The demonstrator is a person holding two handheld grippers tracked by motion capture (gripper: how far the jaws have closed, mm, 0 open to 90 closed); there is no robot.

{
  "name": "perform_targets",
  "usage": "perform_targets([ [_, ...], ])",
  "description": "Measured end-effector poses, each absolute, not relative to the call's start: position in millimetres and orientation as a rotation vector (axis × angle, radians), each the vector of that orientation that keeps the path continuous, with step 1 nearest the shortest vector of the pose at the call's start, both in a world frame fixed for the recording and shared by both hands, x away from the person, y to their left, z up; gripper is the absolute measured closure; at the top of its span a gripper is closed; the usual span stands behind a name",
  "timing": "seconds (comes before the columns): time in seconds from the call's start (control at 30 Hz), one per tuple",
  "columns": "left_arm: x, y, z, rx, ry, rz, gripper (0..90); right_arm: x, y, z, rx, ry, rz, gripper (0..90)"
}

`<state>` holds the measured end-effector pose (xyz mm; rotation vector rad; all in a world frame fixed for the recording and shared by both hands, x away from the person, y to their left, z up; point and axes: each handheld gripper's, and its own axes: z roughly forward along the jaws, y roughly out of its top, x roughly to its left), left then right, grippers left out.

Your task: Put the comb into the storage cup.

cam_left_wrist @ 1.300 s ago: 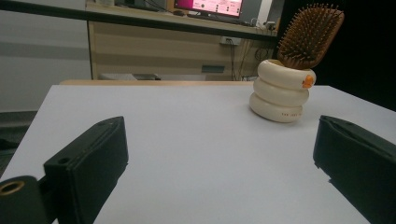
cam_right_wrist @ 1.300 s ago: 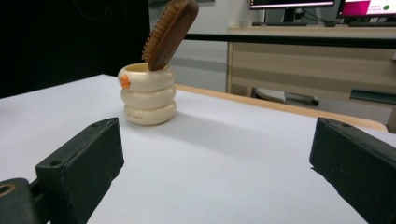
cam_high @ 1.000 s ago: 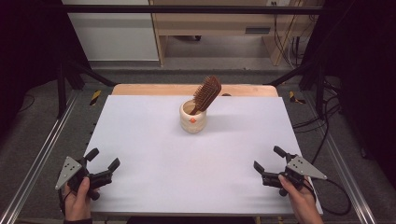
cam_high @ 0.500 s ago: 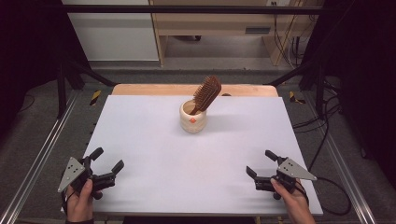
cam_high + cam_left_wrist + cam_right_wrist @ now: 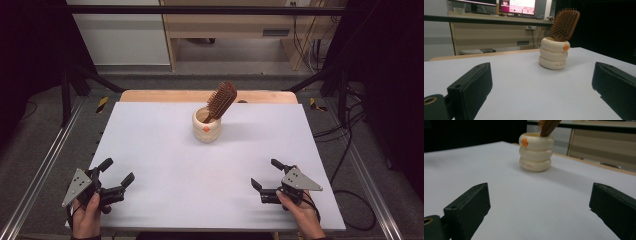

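A cream ribbed cup (image 5: 206,126) (image 5: 553,53) (image 5: 536,152) stands upright at the back middle of the white table (image 5: 160,150). A brown wooden hairbrush (image 5: 221,101) (image 5: 564,21) leans in it, bristle head up and tilted right; in the right gripper view its handle (image 5: 548,127) pokes out of the cup. My left gripper (image 5: 117,173) (image 5: 541,88) is open near the front left corner, nothing between its jaws. My right gripper (image 5: 265,174) (image 5: 539,207) is open near the front right, also holding nothing. Both point toward the cup from a distance.
A wooden strip (image 5: 150,96) borders the table's far edge. Behind it stand a wooden desk (image 5: 235,22) and, in the left gripper view, lit monitors (image 5: 517,5). Metal rails (image 5: 37,170) run along both sides, with cables (image 5: 350,150) on the floor at right.
My right gripper has moved left and a little toward the front edge. My left gripper has shifted slightly right and nearer the front. The cup and brush have not moved.
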<state>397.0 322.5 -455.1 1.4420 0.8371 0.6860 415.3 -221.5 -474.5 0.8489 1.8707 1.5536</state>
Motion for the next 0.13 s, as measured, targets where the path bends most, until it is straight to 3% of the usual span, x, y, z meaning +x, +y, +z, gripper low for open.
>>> perform_targets([
  [0.13,398.8,319.4,-456.4,1.455,0.840,0.682,3.0,420.0,-219.7,-469.6,0.877,1.789,1.571,3.3],
])
